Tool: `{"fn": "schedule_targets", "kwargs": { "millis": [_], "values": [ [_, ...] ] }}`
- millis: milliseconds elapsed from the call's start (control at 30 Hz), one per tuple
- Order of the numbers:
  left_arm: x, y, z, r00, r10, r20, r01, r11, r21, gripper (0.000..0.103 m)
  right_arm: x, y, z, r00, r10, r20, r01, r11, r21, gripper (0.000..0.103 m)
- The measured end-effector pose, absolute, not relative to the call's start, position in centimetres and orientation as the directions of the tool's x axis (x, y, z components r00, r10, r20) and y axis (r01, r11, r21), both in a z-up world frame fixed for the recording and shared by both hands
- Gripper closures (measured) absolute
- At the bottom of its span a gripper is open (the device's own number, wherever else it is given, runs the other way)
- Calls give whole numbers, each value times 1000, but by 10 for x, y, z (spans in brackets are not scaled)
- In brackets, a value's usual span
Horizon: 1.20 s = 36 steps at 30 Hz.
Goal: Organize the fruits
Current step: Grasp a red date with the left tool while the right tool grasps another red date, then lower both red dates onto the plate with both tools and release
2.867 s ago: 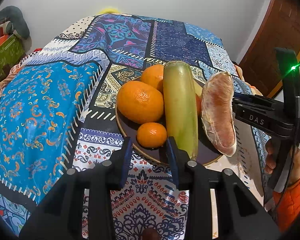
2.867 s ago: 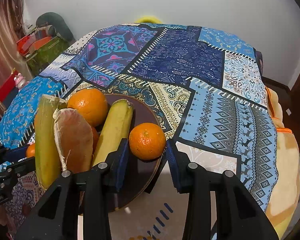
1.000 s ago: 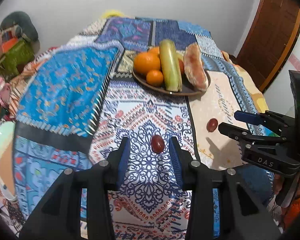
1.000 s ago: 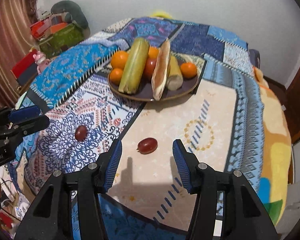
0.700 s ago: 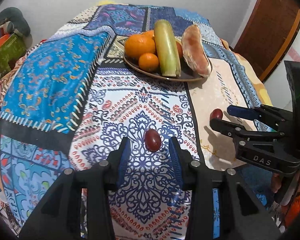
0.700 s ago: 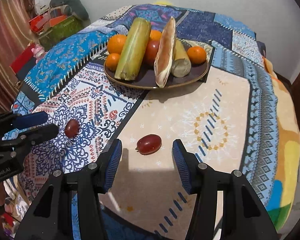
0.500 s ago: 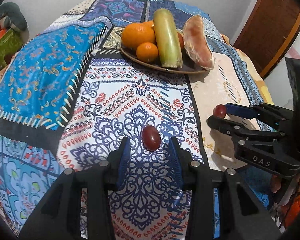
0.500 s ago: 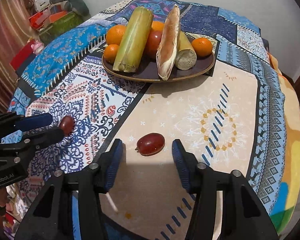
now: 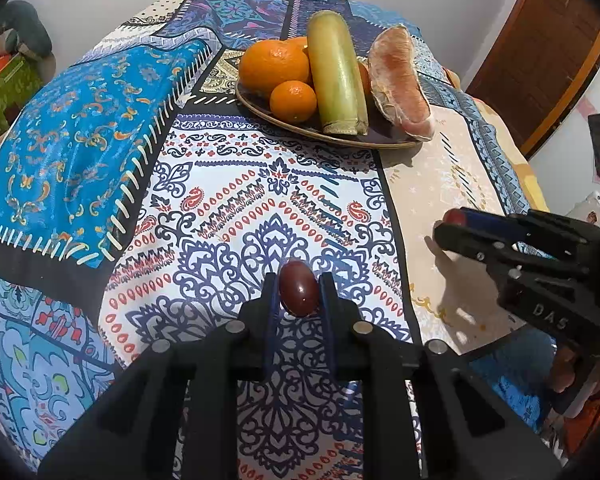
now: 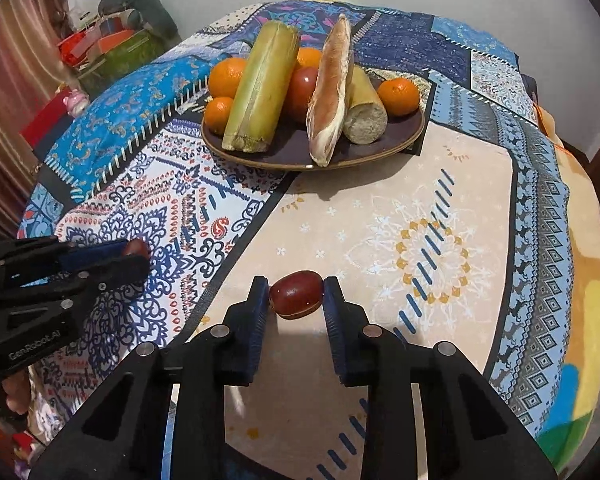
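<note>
Dark red and glossy, a small oval grape-like fruit is sitting between the black fingers of the left gripper, which are pressing in on both of its sides, right over the white and navy paisley panel of the patchwork tablecloth. A second dark red oval fruit is lying crosswise on the beige panel, and the right gripper is clenching it end to end, both finger pads touching it. Whether either fruit is resting on the cloth or lifted just clear cannot be told. Further back, a round dark brown plate is carrying several oranges, a thick green sugarcane segment, a shorter cane piece, a peeled pink pomelo wedge and a red tomato. Both small fruits are sitting well apart from that plate, nearer the table's front edge.
</note>
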State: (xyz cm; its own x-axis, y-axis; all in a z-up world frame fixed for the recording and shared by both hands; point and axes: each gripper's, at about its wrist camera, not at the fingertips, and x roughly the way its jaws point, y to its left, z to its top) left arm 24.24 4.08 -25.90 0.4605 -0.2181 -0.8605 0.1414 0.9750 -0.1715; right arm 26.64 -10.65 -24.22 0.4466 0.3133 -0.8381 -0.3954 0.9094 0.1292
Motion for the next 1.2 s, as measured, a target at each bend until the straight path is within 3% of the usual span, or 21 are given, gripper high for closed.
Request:
{"fn": "schedule_targets", "kwargs": {
  "millis": [633,1200],
  "values": [
    [268,19,-209,562,-245,-790,174,969,-176,84,291,-139,-202,556,328,-764,-373,920,123,77],
    [318,-10,-207,586,-255,-769,208,965,-161,84,332,-146,-200,585,342,-735,-381,916,124,77]
  ]
}}
